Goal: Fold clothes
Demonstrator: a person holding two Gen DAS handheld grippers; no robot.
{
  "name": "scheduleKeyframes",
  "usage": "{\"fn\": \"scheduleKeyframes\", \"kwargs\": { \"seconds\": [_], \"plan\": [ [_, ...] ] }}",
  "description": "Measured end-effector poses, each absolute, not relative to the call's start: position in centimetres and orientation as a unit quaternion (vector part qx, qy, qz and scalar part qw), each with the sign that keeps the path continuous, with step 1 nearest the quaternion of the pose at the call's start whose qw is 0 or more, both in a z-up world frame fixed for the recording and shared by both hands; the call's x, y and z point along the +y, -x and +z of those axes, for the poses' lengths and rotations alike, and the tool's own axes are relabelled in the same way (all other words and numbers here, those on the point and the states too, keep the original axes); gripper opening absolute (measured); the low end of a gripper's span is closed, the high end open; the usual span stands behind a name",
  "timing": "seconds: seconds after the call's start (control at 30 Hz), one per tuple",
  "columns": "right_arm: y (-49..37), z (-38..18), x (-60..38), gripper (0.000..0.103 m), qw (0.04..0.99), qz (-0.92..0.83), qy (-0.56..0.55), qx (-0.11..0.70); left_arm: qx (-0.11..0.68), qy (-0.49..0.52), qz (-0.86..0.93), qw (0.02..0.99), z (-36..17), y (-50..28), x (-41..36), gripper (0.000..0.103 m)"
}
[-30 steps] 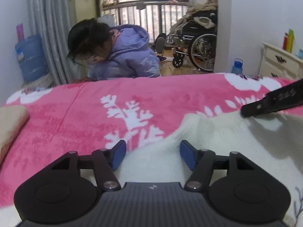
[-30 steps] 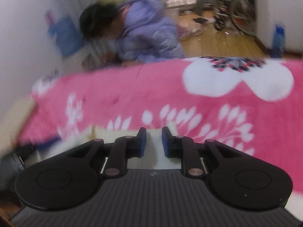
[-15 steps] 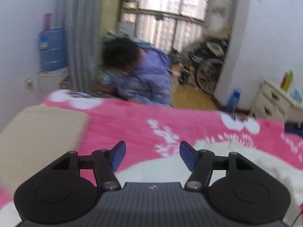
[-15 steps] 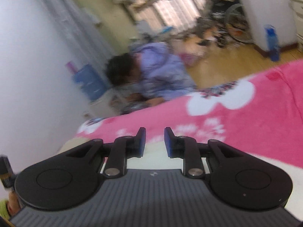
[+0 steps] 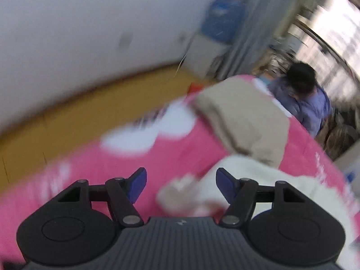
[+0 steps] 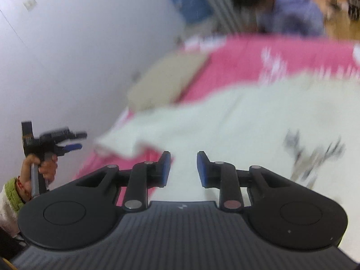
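Note:
A white fleecy garment (image 6: 236, 117) lies spread over the pink bed cover (image 6: 281, 51), with a grey print (image 6: 315, 155) on its right part. My right gripper (image 6: 183, 167) is at its near edge, jaws narrow, with white fabric between the blue pads. In the left wrist view the garment (image 5: 265, 180) lies to the right and one loose end (image 5: 177, 193) lies just ahead of my left gripper (image 5: 181, 184). That gripper is open and holds nothing. In the right wrist view the left gripper (image 6: 78, 140) hangs at the bed's left side. Both views are blurred.
A folded beige cloth (image 5: 243, 121) lies on the pink cover (image 5: 108, 164) near the white wall (image 5: 78, 33). A person in a purple jacket (image 5: 312, 103) bends at the far end of the bed. A blue water bottle (image 5: 222, 18) stands by the curtain.
Both cameras have swung left toward the wall. My left gripper, still open, has drawn off the garment to the bed's left side. The right gripper's jaws stayed narrow on white fabric throughout.

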State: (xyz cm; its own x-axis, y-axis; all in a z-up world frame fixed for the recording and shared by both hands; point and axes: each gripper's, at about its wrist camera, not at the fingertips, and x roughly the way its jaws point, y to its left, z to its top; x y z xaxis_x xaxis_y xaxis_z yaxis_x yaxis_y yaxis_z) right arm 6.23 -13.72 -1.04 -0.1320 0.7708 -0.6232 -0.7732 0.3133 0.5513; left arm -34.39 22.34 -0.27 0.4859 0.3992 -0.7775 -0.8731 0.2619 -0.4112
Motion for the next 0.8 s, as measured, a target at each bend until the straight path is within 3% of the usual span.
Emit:
{"fn": "scheduleKeyframes", "kwargs": {
  "seconds": [0.17, 0.37, 0.47, 0.53, 0.6, 0.7, 0.8],
  "plan": [
    [-4.2, -4.1, -13.4, 0.025, 0.63, 0.551, 0.023, 0.546, 0.197, 0.63, 0.34, 0.67, -5.7, 36.6, 23.3, 0.07],
    [-4.2, -4.7, -14.1, 0.025, 0.638, 0.521, 0.007, 0.567, 0.15, 0.69, 0.321, 0.631, -10.1, 33.9, 23.9, 0.072],
    [-3.8, -4.9, -14.3, 0.025, 0.638, 0.519, 0.009, 0.568, 0.133, 0.694, 0.342, 0.619, -11.2, 32.7, 25.4, 0.065],
    [-3.7, -5.0, -14.6, 0.025, 0.638, 0.521, 0.015, 0.567, 0.128, 0.669, 0.369, 0.632, -10.3, 32.2, 25.8, 0.04],
    [-3.5, -5.0, -15.0, 0.025, 0.636, 0.523, 0.02, 0.566, 0.137, 0.615, 0.388, 0.673, -8.3, 31.2, 26.1, 0.027],
    [-3.7, -5.4, -15.7, 0.025, 0.635, 0.521, 0.018, 0.571, 0.116, 0.508, 0.396, 0.756, -3.4, 29.9, 24.6, 0.023],
    [-4.1, -5.9, -16.1, 0.025, 0.632, 0.518, 0.013, 0.576, 0.09, 0.307, 0.383, 0.867, 3.1, 28.6, 20.1, 0.023]
  ]
}}
